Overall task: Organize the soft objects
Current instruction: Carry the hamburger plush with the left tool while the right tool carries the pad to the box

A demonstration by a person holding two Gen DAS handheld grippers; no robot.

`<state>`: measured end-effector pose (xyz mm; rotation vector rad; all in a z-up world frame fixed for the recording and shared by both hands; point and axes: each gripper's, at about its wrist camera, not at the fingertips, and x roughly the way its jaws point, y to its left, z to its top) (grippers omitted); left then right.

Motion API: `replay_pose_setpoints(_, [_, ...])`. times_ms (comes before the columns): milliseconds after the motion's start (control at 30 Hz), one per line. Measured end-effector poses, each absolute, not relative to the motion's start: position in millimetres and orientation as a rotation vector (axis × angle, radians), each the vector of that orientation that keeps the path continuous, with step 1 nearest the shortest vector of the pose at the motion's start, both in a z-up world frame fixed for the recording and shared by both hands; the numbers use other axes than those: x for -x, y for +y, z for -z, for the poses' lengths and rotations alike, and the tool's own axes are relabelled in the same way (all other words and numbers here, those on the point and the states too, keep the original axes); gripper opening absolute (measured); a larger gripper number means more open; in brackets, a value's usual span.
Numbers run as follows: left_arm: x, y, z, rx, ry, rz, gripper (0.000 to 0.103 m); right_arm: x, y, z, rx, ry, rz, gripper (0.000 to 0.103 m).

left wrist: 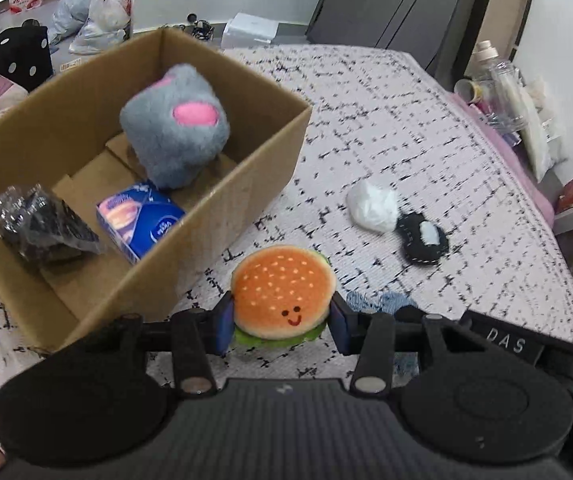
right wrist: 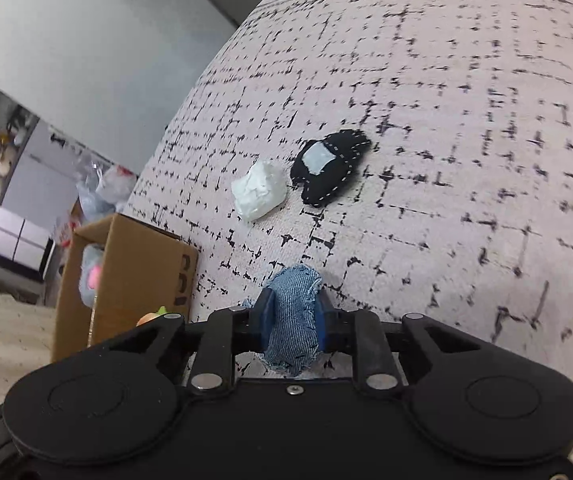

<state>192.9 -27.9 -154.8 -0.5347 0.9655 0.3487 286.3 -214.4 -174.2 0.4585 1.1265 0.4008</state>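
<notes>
My left gripper (left wrist: 282, 320) is shut on a plush hamburger (left wrist: 282, 288) with a smiling face, held just above the patterned cloth beside the cardboard box (left wrist: 270, 160). Inside the box lie a grey plush with a pink patch (left wrist: 174, 128), a blue tissue pack (left wrist: 138, 220) and a black crinkled bag (left wrist: 38, 228). My right gripper (right wrist: 292, 316) is shut on a piece of blue denim (right wrist: 292, 320), which also shows behind the left gripper as denim (left wrist: 382, 300). On the cloth farther out rest a white wad (right wrist: 258, 192) and a black stitched felt piece (right wrist: 328, 168).
The patterned cloth (left wrist: 426, 128) covers a raised surface that drops off at the right and far edges. Bottles and clutter (left wrist: 502, 88) stand beyond the right edge. Plastic bags (left wrist: 94, 12) sit on the floor behind the box. The box corner (right wrist: 138, 272) is at my right gripper's left.
</notes>
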Motion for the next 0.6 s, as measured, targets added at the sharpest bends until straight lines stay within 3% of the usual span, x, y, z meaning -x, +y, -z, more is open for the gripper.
replay_pose_setpoints(600, [-155.3,-26.5,105.8,0.498,0.885,-0.321,0.046,-227.4,-223.4,119.4,-0.36,0.936,-0.31,0.021])
